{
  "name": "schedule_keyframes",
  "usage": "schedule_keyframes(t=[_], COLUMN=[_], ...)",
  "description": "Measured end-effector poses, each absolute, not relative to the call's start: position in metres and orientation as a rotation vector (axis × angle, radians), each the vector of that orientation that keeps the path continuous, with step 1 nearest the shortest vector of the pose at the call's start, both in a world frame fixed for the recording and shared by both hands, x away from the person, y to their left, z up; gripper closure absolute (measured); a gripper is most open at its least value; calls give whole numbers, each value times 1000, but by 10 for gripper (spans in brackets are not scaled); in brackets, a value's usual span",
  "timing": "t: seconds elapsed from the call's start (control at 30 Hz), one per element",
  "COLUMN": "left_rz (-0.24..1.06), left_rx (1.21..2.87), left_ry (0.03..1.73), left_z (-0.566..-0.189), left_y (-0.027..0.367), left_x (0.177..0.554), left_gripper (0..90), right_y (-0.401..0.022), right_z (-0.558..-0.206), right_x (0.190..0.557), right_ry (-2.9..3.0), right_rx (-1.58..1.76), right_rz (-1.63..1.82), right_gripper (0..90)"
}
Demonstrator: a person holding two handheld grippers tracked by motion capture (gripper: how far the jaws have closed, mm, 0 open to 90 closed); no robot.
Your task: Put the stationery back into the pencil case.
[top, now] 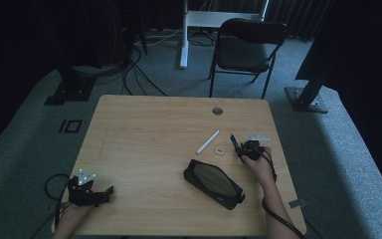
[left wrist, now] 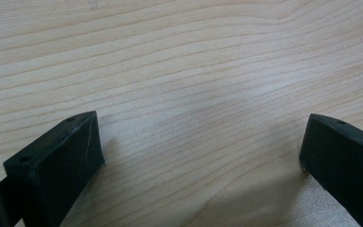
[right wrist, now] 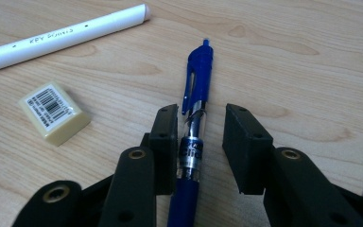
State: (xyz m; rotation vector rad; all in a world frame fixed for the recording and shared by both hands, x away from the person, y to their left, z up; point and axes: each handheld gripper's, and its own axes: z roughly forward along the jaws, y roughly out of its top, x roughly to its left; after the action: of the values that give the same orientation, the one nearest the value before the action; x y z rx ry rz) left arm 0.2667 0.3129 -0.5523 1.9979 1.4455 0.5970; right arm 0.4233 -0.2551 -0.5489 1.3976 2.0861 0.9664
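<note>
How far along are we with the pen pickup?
Done: right tool straddles the blue pen, which lies on the table. In hand: one jaw touches the barrel, the other stands apart, so no grip yet. Left: closing and lifting. The pencil case lies nearby; left tool rests open.

The white marker (right wrist: 61, 38) is carrying faint handwriting that is reading roughly "KRY", the rest too faint to tell. The eraser (right wrist: 54, 112) is bearing a barcode label with print too small to read. The pen (right wrist: 194, 137) is showing a blurred, unreadable band.
</note>
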Motion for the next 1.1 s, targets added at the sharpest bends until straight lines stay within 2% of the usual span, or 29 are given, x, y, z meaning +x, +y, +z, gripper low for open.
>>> schedule_keyframes(t=[0.27,0.7,1.1], left_rz=[597,597,597], left_rx=[1998,1998,1998], left_ry=[1445,1445,1445], left_z=[-552,-552,-552], left_y=[313,313,313], left_x=[267,267,267], left_gripper=[2,2,2], right_y=[-255,-257,-268], right_z=[-548,-543,-520], right_x=[425,423,415], right_ry=[2041,1991,1988], right_rx=[1456,1588,1560], right_rz=[949,984,1007], right_gripper=[786,795,795])
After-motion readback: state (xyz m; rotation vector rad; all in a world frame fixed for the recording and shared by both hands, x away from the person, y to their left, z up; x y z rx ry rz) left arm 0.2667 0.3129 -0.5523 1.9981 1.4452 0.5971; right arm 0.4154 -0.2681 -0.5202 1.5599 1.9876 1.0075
